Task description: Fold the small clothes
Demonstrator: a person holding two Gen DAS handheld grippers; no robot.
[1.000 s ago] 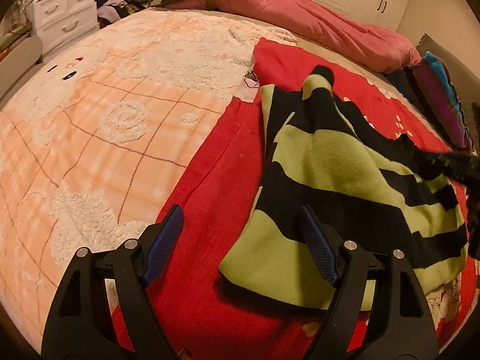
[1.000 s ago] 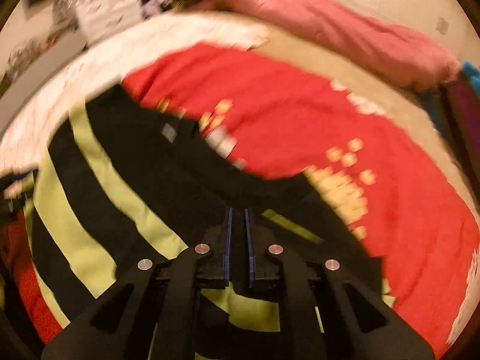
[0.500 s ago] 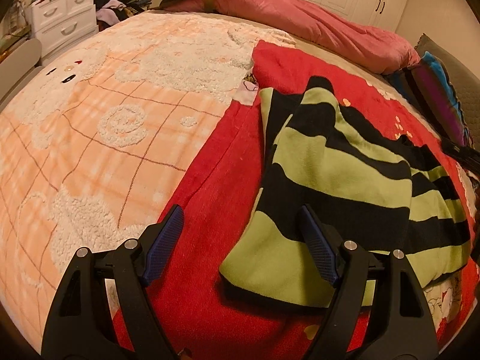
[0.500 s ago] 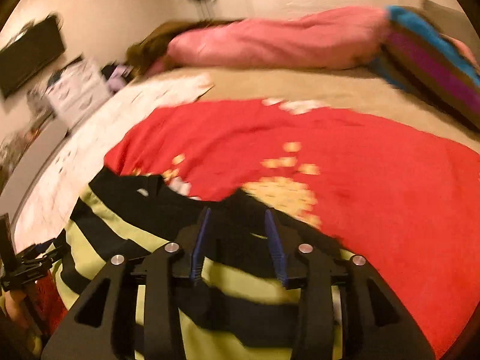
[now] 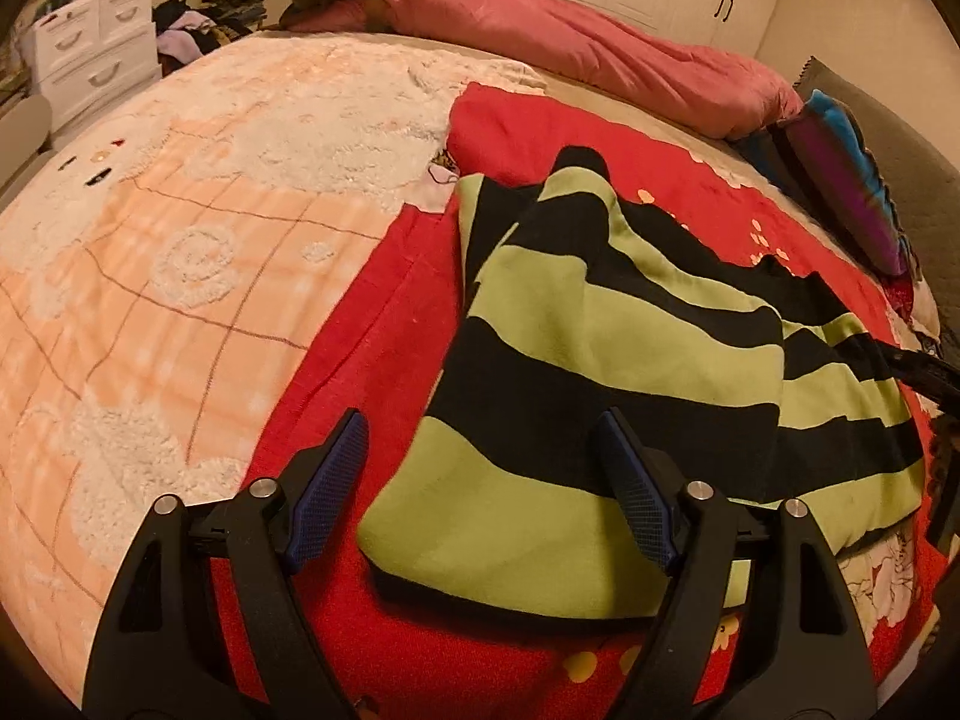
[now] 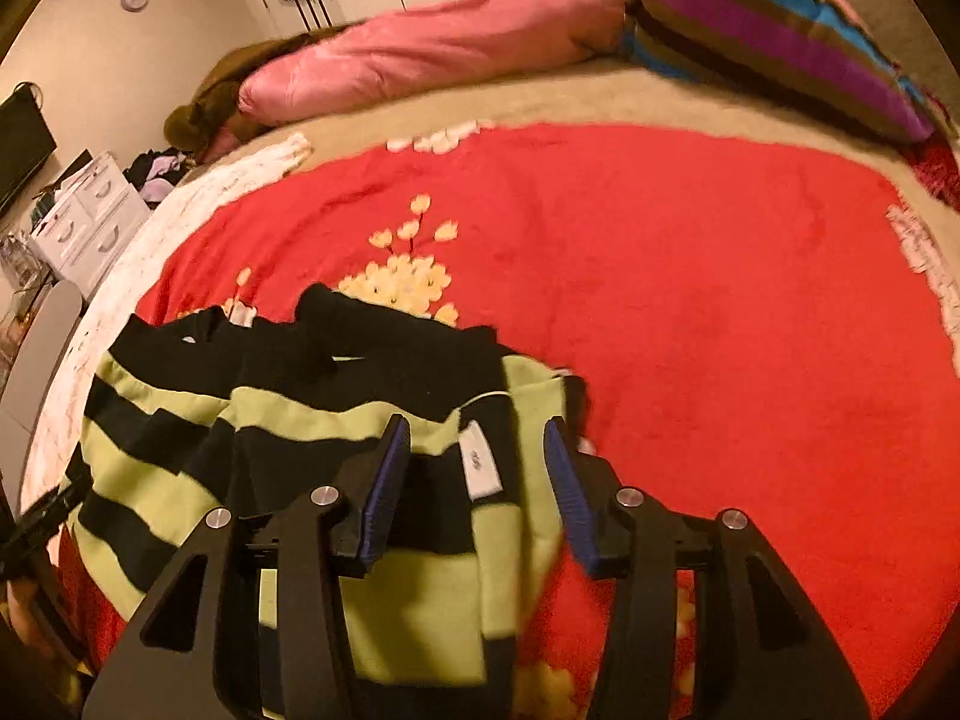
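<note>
Lying folded on the red blanket [image 5: 540, 138] on the bed: the green-and-black striped top [image 5: 600, 360], now flatter than a second ago, with the raised far flap dropped and spread toward the right side. Showing a white label [image 6: 480, 468] near the edge in the right wrist view.

Opening over that edge: the right tool [image 6: 477, 441], pinched shut on the cloth a second ago, now with pads parted and the fabric lying loose between them, not pressed. Closing a little: the left tool [image 5: 480, 444], pads still wide apart, straddling the near left corner of the top without touching it, hardly shifted from before.

Leaving bare red blanket to the right of and beyond the top, and a strip along its left edge. Bordering the red on the left: a peach fleece blanket [image 5: 180, 240]. Sitting well apart along the far side: a pink duvet [image 5: 600, 54] and a striped pillow [image 6: 780, 42].
</note>
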